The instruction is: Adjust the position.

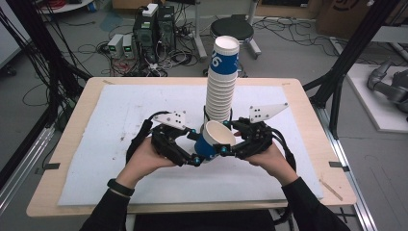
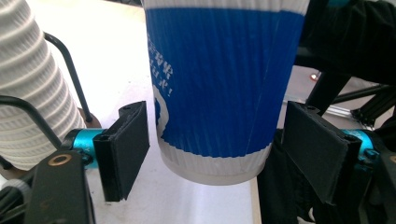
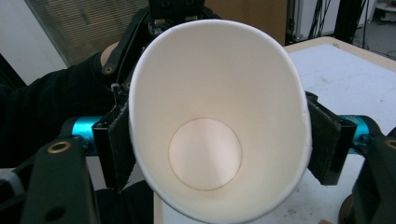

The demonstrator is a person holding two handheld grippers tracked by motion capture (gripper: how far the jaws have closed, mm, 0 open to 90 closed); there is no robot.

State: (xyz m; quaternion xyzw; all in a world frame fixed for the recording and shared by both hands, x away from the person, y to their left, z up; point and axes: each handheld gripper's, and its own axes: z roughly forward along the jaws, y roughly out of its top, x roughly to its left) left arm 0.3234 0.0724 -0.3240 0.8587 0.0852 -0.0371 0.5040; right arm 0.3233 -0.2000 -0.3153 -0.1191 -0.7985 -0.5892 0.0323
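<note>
At the near edge of the high view, the person's two forearms in black sleeves come in from the bottom, the left one wearing a black wristband (image 1: 121,187), each hand gripping a black two-jaw tool with blue fittings. Between them, just above the white foam sheet (image 1: 120,144) that covers the pale wooden table (image 1: 86,98), hangs a single blue and white ribbed paper cup (image 1: 213,140), tilted so its open mouth faces the right gripper (image 1: 230,139). In the right gripper view the jaws press against both sides of that cup's rim (image 3: 217,126), squeezing the round mouth into an oval, and the white inside and circular bottom are plainly seen. The left gripper (image 1: 195,147) sits at the cup's lower end; in the left gripper view its jaws stand wide on either side of the cup's base (image 2: 219,88), with a visible gap between each black pad and the ribbed wall, so they hold nothing. Just behind the held cup stands a tall stack of white ribbed paper cups (image 1: 220,82), upright on the sheet, its topmost cup blue and white with its mouth up; the stack also shows at the left of the left gripper view (image 2: 32,93). Beyond the table lie tangled cables, computer boxes (image 1: 153,26) and a round black stool (image 1: 232,29) on the grey floor.
</note>
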